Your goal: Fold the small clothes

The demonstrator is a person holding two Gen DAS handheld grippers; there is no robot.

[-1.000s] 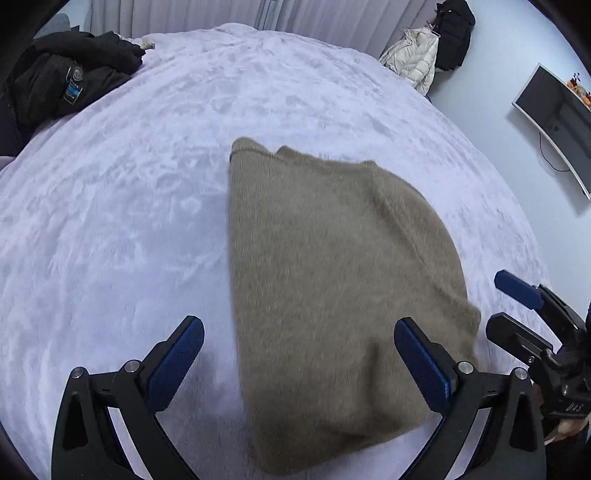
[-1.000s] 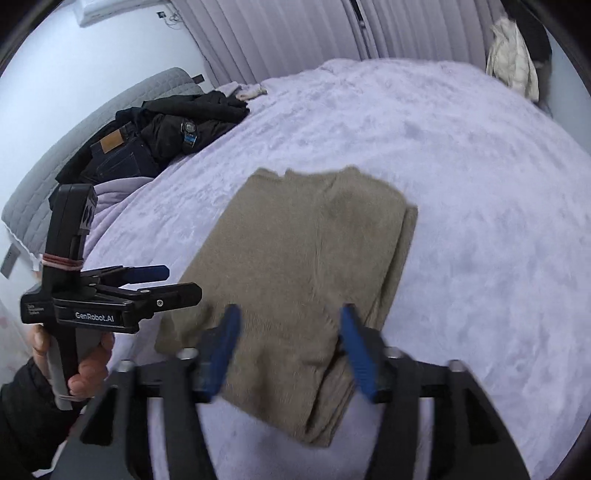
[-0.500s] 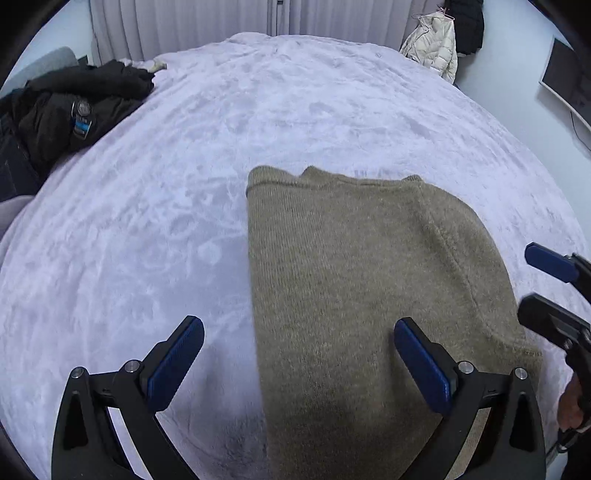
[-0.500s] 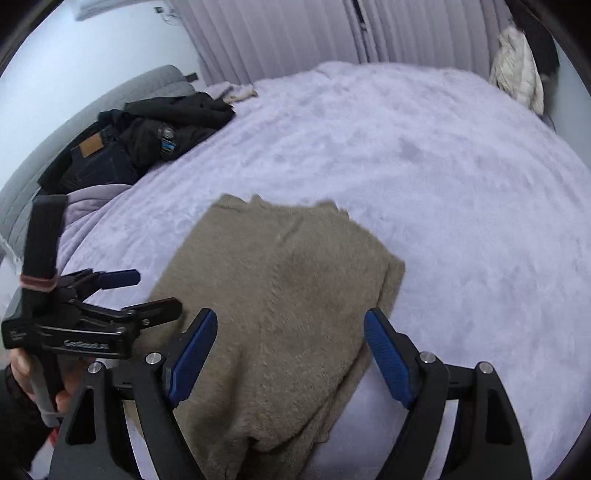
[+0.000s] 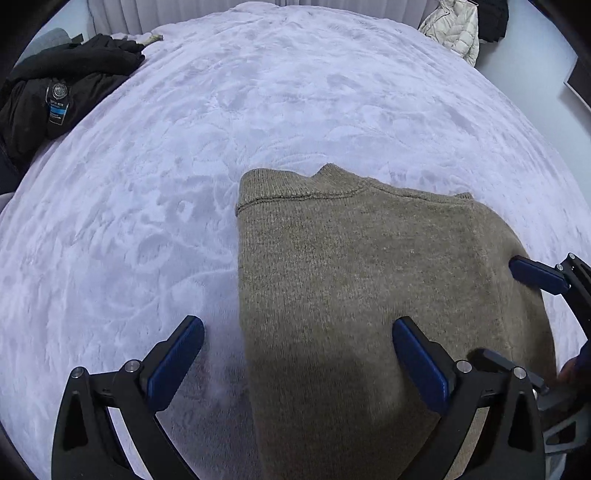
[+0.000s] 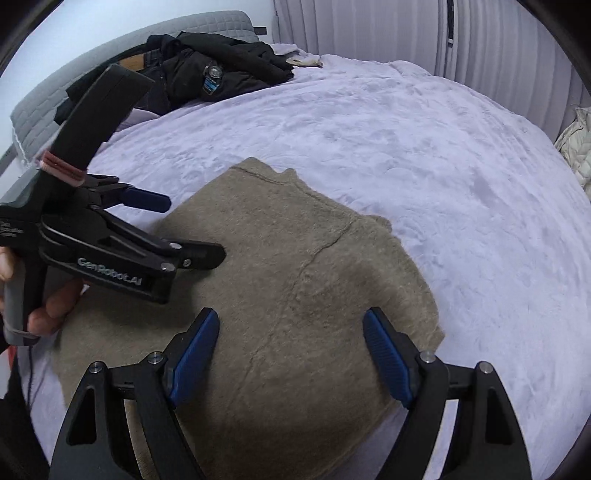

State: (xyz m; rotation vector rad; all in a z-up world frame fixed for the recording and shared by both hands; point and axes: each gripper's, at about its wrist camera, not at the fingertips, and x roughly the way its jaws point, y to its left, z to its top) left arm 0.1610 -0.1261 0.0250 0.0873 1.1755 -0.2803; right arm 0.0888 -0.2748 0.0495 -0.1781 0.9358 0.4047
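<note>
A folded olive-brown knit sweater lies flat on the lilac bedspread; it also shows in the right wrist view. My left gripper is open and empty, hovering over the sweater's near left edge; it also shows from the side in the right wrist view, over the sweater's left part. My right gripper is open and empty above the sweater's near part; its fingers enter the left wrist view at the right edge.
A pile of black clothes lies at the far left of the bed, against a grey headboard. A white puffer jacket hangs at the far right. Curtains run behind the bed.
Both grippers have moved forward over the sweater. The right gripper opened wide from a narrower gap. The sweater lies unchanged.
</note>
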